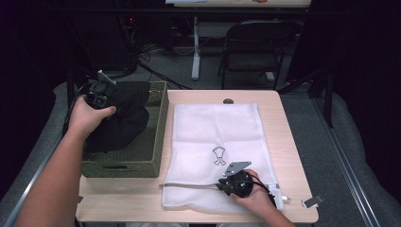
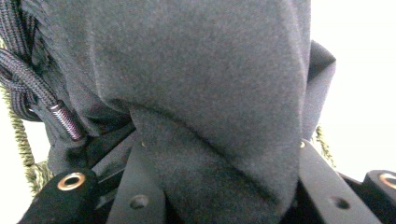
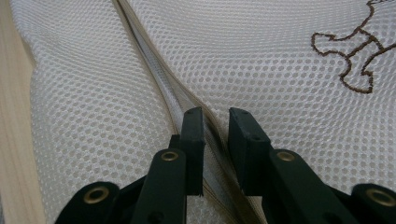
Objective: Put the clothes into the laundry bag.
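- High view: a light wood table [image 1: 142, 201] w/ a woven olive-green basket [image 1: 142, 163] on its left part and a white mesh laundry bag [image 1: 215, 130] lying flat across the middle.
- Person's left hand [image 1: 85, 116] holds the left gripper [image 1: 101, 92] over the basket's far left corner; a black garment [image 1: 120, 116] bunches at the gripper and hangs down into the basket.
- Person's right hand [image 1: 255, 196] holds the right gripper [image 1: 227, 185] low on the bag's near edge, at the zipper [image 1: 189, 185] that runs along that edge toward the left.
- A small brown outline drawing [image 1: 219, 155] sits on the bag just beyond the right gripper. A small clip-like item [image 1: 312, 201] lies on the table near the bag's right corner.
- Behind the table: dim floor, a dark folding chair [image 1: 250, 47], cables.
- Left gripper view: black fleece-like fabric right up against the camera, wedged betw. the two jaws, which are clamped on it a moderate way apart. A braided dark drawcord w/ a metal tip [image 2: 65, 122] hangs at left. Bits of basket weave [image 2: 21, 140] show at the edges.
- Right gripper view: jaws narrowly apart, resting on white mesh, straddling the zipper line [image 3: 154, 88]; whether they actually pinch the zipper, cannot tell. Brown embroidery [image 3: 355, 51] at upper right, wood tabletop [image 3: 11, 140] at far left.
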{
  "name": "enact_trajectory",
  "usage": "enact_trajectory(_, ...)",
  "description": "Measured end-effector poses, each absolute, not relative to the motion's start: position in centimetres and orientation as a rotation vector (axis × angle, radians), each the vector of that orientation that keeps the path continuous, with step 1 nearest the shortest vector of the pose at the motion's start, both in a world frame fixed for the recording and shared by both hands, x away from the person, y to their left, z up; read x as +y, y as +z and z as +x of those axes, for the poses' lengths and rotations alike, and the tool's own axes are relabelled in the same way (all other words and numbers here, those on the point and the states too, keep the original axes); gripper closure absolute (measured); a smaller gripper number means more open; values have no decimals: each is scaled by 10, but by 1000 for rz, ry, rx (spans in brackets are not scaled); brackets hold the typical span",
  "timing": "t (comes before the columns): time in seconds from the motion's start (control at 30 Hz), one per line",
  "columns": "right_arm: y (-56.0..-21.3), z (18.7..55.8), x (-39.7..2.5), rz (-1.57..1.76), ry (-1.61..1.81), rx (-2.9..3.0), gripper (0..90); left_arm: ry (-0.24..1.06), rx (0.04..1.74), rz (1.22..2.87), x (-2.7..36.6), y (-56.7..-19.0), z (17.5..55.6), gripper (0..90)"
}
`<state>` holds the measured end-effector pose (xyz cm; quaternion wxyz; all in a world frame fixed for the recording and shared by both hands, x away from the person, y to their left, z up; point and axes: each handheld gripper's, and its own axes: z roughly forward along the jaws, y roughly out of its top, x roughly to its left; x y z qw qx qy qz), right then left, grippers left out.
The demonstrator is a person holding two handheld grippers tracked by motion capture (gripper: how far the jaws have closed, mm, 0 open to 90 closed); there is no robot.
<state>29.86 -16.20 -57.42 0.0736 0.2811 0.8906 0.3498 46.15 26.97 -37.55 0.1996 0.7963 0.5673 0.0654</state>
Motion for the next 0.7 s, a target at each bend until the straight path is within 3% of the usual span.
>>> enact_trajectory(0.4,-574,298,-161,854,1062,2689,681,174,1534,2247,260,-369,457,675)
enact_trajectory(0.7,-574,297,-159,862,1062,2676,695,152,1473,2274,251,-360,453,675)
